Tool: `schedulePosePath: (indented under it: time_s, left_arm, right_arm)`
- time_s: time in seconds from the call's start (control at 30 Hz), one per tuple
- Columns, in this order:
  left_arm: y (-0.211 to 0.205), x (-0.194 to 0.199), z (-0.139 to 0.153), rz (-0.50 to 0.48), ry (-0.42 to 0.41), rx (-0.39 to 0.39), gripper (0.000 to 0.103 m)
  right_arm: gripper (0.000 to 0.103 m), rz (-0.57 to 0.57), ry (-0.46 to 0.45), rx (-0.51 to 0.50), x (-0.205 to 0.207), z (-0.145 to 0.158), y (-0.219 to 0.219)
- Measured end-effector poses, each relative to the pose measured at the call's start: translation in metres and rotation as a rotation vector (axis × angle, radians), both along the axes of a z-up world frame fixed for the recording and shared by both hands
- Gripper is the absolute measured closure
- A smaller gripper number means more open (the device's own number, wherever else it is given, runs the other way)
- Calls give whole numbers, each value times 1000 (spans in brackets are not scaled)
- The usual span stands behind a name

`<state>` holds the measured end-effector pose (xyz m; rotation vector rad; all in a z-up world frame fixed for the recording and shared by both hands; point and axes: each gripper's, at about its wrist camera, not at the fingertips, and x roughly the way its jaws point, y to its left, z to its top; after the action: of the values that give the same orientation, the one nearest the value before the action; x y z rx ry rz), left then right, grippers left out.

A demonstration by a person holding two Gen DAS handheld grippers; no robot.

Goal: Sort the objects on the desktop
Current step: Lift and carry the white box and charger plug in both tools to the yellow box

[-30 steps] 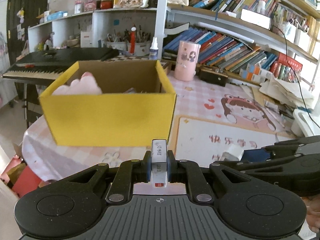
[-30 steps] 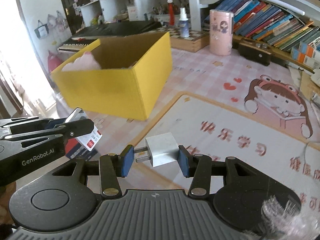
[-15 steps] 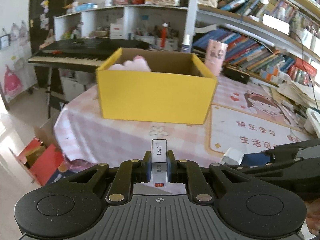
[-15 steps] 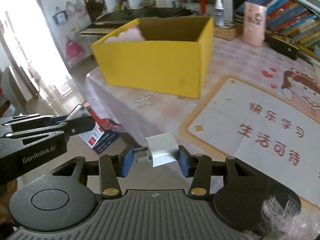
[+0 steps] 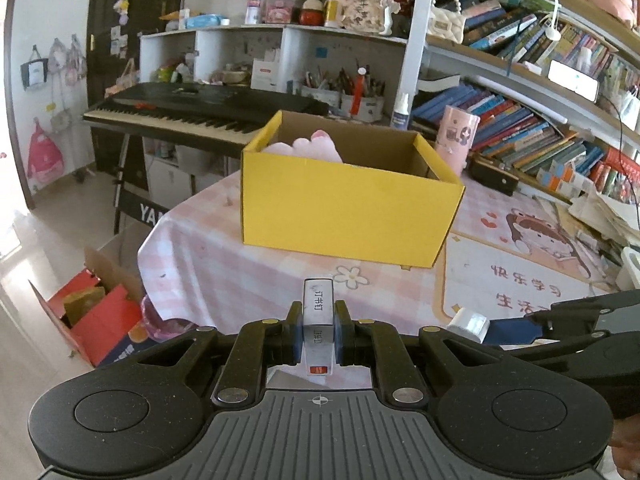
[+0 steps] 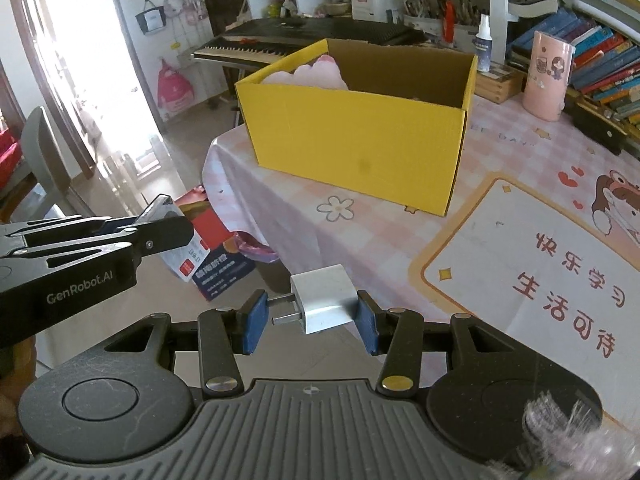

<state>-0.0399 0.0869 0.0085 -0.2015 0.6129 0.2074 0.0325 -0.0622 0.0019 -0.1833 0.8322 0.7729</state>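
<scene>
Both grippers have drawn back from the yellow box (image 5: 344, 216), which now stands well apart on the table. Left gripper (image 5: 318, 336) clamps a staple box (image 5: 318, 316); right gripper (image 6: 310, 316) pinches a white charger (image 6: 324, 300) by prongs and back, where it may pivot loose.

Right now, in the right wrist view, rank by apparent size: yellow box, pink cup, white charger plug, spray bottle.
1. yellow box
2. pink cup and white charger plug: look alike; the plug sits nearest the camera, so unsure
3. spray bottle
</scene>
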Motion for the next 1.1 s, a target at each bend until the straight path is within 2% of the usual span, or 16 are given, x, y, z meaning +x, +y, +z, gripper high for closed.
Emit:
schedulePosePath:
  time_s: [0.33,0.57,1.1]
  left_arm:
    - [0,8,-1,-7,5,-22,90]
    - [0,22,6,-3,-33,-9,90]
    - [-7,95,37,11,-159,28,90]
  right_arm:
    - [59,-24,0,-17,4,2,-3]
    - [59,-34,-37,-9,16,7,-6]
    - [59,-78,-142,81,102,47,-12]
